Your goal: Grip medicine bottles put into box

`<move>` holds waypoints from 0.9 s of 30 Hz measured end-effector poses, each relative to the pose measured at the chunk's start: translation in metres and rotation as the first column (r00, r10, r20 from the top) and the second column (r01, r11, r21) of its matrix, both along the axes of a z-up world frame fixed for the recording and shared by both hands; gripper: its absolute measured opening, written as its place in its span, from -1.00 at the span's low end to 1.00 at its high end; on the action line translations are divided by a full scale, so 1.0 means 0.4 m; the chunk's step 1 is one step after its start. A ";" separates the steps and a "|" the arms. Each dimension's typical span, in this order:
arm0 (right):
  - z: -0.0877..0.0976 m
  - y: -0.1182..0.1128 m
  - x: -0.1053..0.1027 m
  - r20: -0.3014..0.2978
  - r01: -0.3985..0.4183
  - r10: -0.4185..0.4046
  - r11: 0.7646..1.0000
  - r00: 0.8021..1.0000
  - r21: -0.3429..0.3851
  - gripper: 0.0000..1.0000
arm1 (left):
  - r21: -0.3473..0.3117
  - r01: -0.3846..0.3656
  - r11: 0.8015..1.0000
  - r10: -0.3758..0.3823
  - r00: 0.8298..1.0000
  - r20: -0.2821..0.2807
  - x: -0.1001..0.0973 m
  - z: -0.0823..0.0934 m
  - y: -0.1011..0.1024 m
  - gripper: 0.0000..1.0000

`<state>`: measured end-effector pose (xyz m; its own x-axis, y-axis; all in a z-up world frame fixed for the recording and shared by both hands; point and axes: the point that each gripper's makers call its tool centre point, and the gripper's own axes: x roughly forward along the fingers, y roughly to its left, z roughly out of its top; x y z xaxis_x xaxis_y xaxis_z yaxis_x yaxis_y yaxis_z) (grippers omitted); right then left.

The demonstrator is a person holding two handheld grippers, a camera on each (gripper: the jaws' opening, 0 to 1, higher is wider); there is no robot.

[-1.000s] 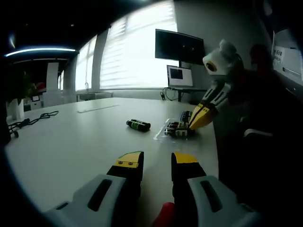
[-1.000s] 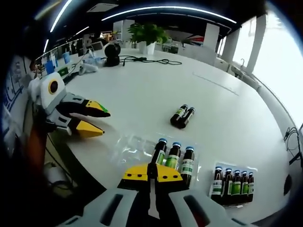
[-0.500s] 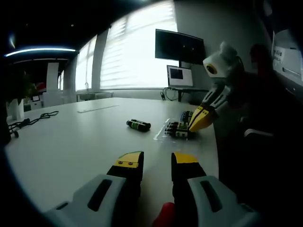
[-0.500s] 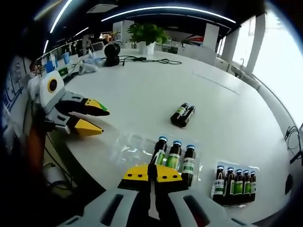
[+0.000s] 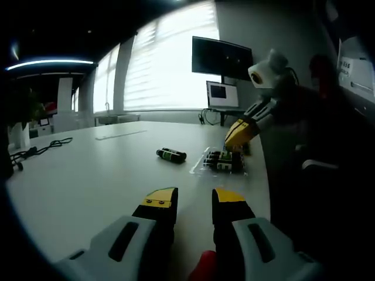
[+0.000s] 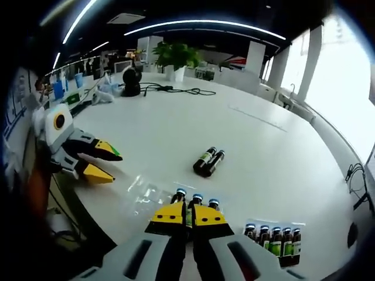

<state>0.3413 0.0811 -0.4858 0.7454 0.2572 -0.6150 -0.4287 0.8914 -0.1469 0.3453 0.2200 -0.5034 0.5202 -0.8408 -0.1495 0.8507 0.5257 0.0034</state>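
A clear plastic tray lies near the table's edge with three dark medicine bottles lying in it, their caps just above my right gripper's tips. My right gripper is shut with nothing in it, and it hangs above the tray as the right gripper in the left gripper view. Two loose bottles lie side by side farther out on the white table; they show as the loose bottles. Several more bottles stand in a row to the right. My left gripper is open and low over the table, apart from everything.
The left gripper sits open at the table's near edge. A black cable, a round black device and a plant are at the far side. Monitors stand by the window. The table edge runs close to the tray.
My right gripper has lifted and drawn back from the tray, still shut. The left gripper and the bottles have stayed where they were.
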 end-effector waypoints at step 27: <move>-0.009 -0.017 0.210 0.074 0.058 -0.061 0.998 0.995 0.039 -0.87 | -0.002 -0.009 1.000 0.009 1.000 -0.009 0.005 -0.003 0.004 -0.65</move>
<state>0.4255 0.0743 -0.4894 0.8038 0.2323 -0.5477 -0.3635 0.9206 -0.1430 0.3473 0.2216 -0.5046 0.5260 -0.8367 -0.1524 0.8461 0.5329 -0.0059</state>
